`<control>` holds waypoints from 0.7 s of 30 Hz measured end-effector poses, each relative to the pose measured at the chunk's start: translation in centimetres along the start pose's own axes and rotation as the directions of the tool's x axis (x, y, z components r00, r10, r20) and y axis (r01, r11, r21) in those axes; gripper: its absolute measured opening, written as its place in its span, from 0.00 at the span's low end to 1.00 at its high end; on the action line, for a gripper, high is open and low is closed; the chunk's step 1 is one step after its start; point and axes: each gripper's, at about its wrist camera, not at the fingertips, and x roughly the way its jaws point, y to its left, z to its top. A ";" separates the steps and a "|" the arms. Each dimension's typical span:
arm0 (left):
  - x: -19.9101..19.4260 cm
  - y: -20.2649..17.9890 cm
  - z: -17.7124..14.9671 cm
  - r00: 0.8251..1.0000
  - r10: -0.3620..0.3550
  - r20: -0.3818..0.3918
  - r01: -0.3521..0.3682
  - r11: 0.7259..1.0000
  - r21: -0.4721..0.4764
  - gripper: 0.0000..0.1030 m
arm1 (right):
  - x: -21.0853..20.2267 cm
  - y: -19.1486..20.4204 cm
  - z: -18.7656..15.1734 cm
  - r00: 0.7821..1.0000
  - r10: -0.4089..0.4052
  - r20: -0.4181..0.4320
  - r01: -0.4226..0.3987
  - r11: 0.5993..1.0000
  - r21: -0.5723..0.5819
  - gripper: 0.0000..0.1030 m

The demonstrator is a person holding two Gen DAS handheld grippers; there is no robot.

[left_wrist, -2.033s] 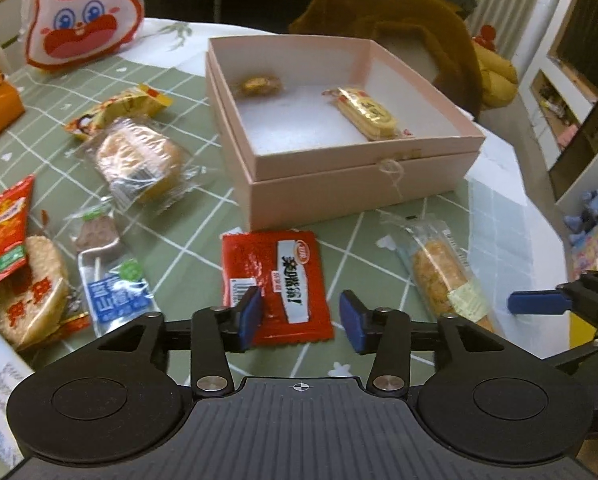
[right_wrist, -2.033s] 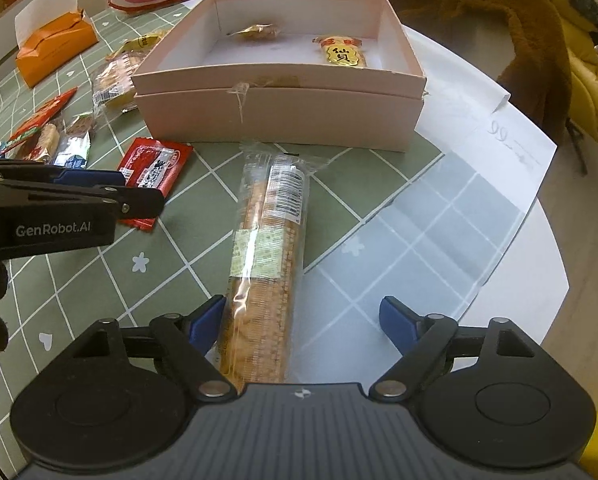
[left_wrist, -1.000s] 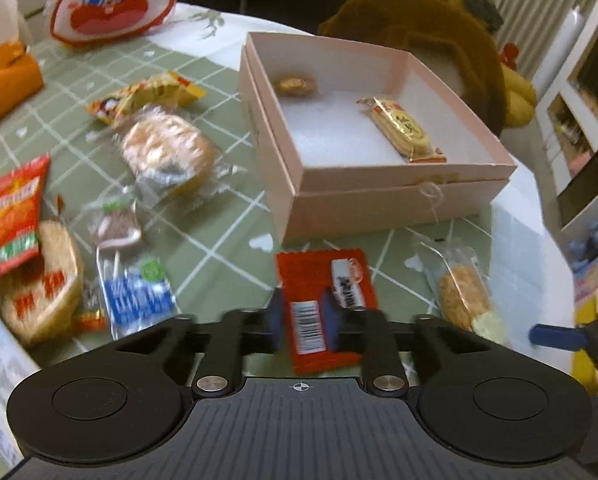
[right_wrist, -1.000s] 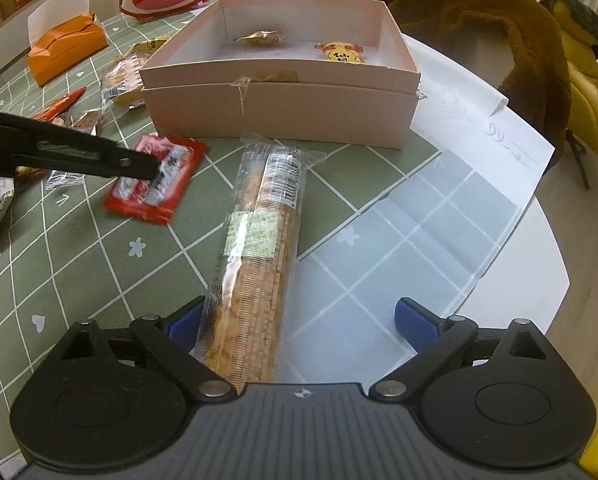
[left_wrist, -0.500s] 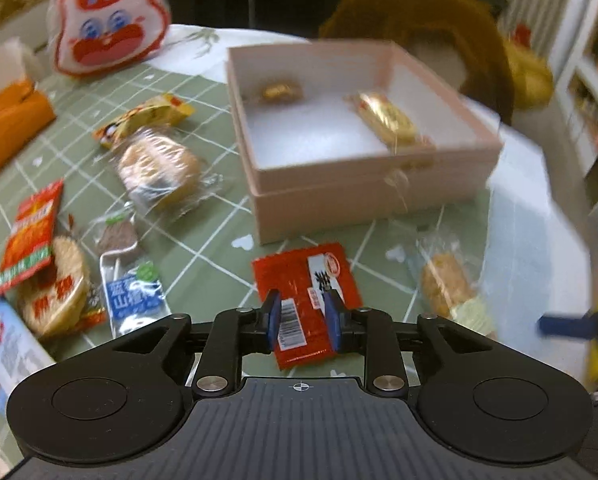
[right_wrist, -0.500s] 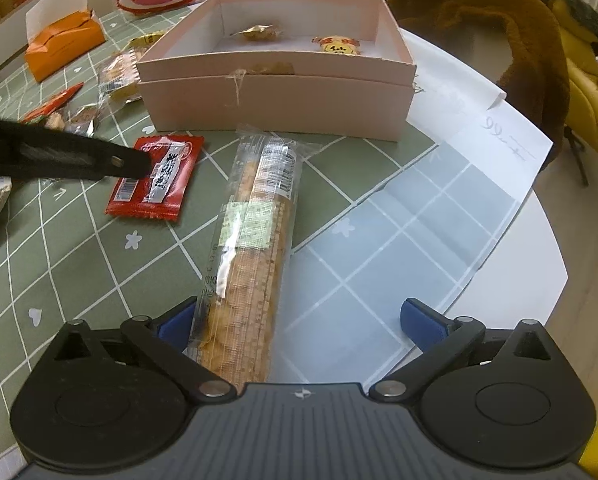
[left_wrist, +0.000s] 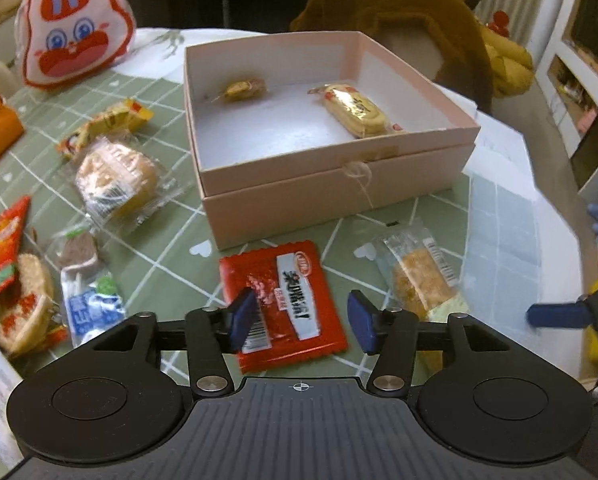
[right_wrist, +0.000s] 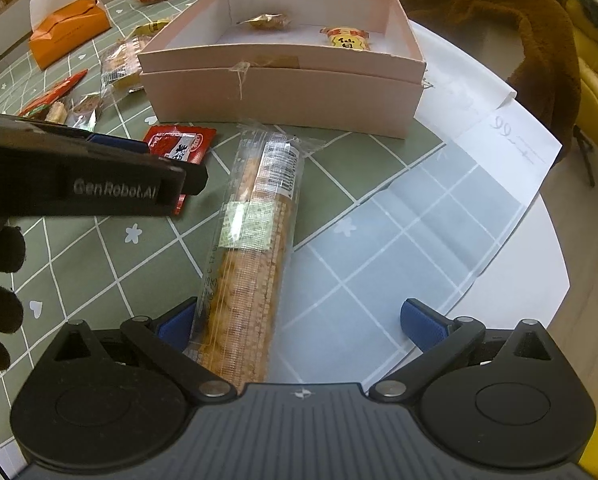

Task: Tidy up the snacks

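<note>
Black left gripper (left_wrist: 302,320) and right gripper (right_wrist: 299,322) have blue pads, silver screws, white "GenRobot.AI" lettering.

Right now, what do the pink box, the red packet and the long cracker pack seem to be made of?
Pink box: likely matte cardboard, with straight folded walls and no shine.
Red packet: probably glossy plastic or foil film, with zigzag sealed edges and printed label.
Long cracker pack: clear shiny plastic wrap, since the orange crackers show through it and its ends are crinkled.

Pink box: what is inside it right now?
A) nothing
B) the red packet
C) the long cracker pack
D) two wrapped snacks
D: the pink box holds only a small gold candy and a yellow snack.
</note>
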 end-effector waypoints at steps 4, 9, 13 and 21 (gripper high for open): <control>0.2 -0.6 -0.6 0.993 0.121 0.011 -0.121 0.990 0.070 0.53 | 0.0 0.0 -0.1 1.000 -0.003 0.005 0.003 1.000 0.004 1.00; 0.3 0.2 0.0 0.996 0.084 -0.011 -0.084 0.996 0.021 0.60 | -0.1 0.0 -0.4 1.000 -0.004 0.018 0.004 1.000 0.007 1.00; 0.8 0.4 0.4 0.995 0.102 -0.019 -0.101 0.995 0.016 0.68 | -0.2 0.0 -0.4 1.000 -0.004 0.020 0.004 1.000 0.007 1.00; 0.8 2.0 0.2 0.998 0.066 -0.024 -0.068 0.996 -0.064 0.72 | -0.5 0.0 -0.7 0.999 -0.001 0.042 0.001 1.000 0.002 1.00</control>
